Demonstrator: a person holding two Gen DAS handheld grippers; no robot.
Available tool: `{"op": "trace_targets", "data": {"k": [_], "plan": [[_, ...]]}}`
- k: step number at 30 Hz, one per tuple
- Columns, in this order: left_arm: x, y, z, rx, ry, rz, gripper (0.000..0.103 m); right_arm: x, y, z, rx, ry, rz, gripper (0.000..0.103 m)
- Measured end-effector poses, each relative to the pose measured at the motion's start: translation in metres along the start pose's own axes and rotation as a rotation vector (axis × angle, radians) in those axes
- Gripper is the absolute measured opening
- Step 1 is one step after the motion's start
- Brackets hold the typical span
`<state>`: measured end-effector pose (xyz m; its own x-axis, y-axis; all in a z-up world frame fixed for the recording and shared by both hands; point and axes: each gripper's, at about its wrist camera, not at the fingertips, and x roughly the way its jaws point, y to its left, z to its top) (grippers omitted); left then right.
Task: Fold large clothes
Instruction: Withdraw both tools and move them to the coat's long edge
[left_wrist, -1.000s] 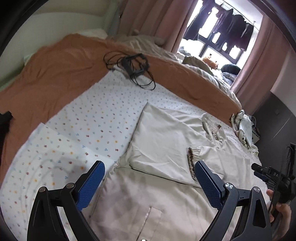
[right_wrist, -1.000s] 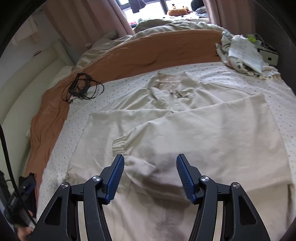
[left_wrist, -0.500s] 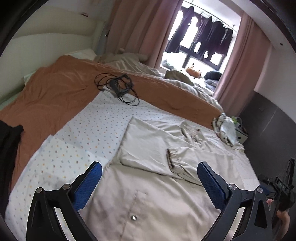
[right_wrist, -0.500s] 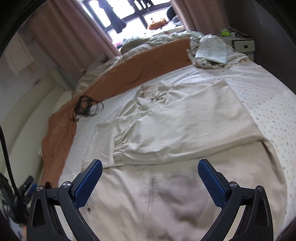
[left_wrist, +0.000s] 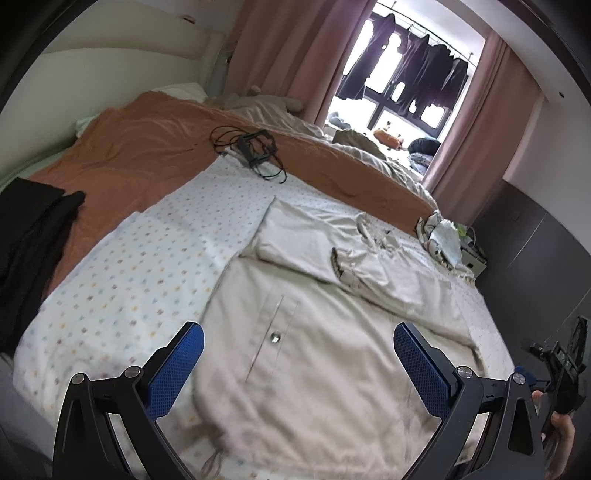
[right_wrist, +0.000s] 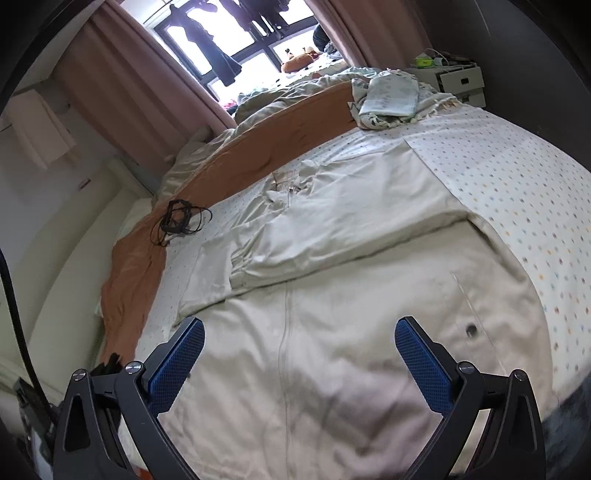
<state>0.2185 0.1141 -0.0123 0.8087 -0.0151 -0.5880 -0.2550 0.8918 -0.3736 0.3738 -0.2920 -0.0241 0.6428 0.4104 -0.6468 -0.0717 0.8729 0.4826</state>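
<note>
A large beige coat (left_wrist: 314, 332) (right_wrist: 351, 295) lies flat on the dotted bedsheet (left_wrist: 147, 266) (right_wrist: 517, 177), both sleeves folded across its chest and the lower half spread toward the near edge. My left gripper (left_wrist: 298, 345) hovers above the coat's lower left part, jaws wide apart, nothing between the blue pads. In the right wrist view my right gripper (right_wrist: 299, 339) hangs over the coat's hem near the zip, also open and empty. The right gripper and the hand holding it (left_wrist: 557, 424) show at the left wrist view's right edge.
A tangle of black cables (left_wrist: 255, 151) (right_wrist: 177, 221) lies at the sheet's far edge on the orange blanket (left_wrist: 110, 162). A black garment (left_wrist: 29, 229) sits at the left. A pile of pale cloth (right_wrist: 388, 99) and a white bedside cabinet (right_wrist: 461, 83) stand at the far right.
Both grippers have drawn back from the coat's folded sleeves toward its hem and risen slightly. The right gripper's jaws went from partly apart to fully wide.
</note>
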Motion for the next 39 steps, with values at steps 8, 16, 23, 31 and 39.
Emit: {"op": "trace_targets", "data": {"k": [8,16,23,31,39], "plan": [[-0.042,0.016,-0.029,-0.002,-0.004,-0.008,0.103,-0.056,-0.027,-0.052,0.063,-0.035,0.042,0.103],[-0.071,0.04,-0.055,-0.054,-0.001,-0.031,0.103,-0.099,-0.059,-0.09,0.08,-0.039,0.066,0.103],[-0.089,0.067,-0.074,-0.095,0.002,-0.014,0.099,-0.112,-0.105,-0.124,0.087,-0.032,0.078,0.103],[-0.093,0.096,-0.089,-0.132,0.031,-0.008,0.083,-0.112,-0.159,-0.15,0.176,-0.037,0.123,0.087],[-0.066,0.118,-0.099,-0.183,0.084,-0.017,0.071,-0.083,-0.21,-0.164,0.333,-0.023,0.166,0.072]]}}
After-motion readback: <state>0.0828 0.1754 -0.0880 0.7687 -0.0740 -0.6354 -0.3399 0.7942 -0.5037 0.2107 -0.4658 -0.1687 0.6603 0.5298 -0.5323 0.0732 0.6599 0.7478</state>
